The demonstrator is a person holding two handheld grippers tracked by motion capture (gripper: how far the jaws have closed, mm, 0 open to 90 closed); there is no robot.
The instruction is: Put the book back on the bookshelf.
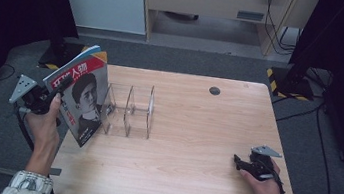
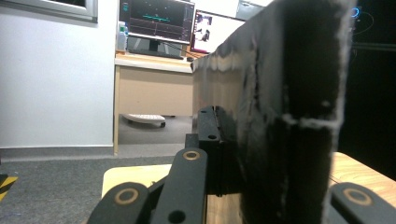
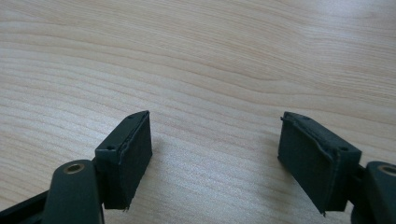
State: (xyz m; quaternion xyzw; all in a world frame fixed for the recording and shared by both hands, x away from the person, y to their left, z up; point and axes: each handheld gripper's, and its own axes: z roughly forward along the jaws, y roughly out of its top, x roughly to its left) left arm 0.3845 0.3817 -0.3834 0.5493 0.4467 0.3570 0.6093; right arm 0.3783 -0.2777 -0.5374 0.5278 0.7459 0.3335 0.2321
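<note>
1. My left gripper [image 1: 54, 95] pinches the magazine [image 1: 82, 96] upright at the table's [image 1: 189, 180] nine o'clock edge, just left of the clear rack [image 1: 130, 111]. Gripped at one edge, it could sag, twist or catch a divider.
2. My left forearm reaches up from seven o'clock.
3. My right gripper [image 3: 215, 158] rests spread wide at four o'clock, holding nothing.

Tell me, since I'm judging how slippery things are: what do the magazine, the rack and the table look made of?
Magazine: paper with a glossy printed cover, judging by its sheen and colours; the left tool pinches it.
Rack: clear acrylic or similar plastic, see-through with bright edges.
Table: light wood or wood-look laminate, with visible grain and a smooth matte surface.
</note>
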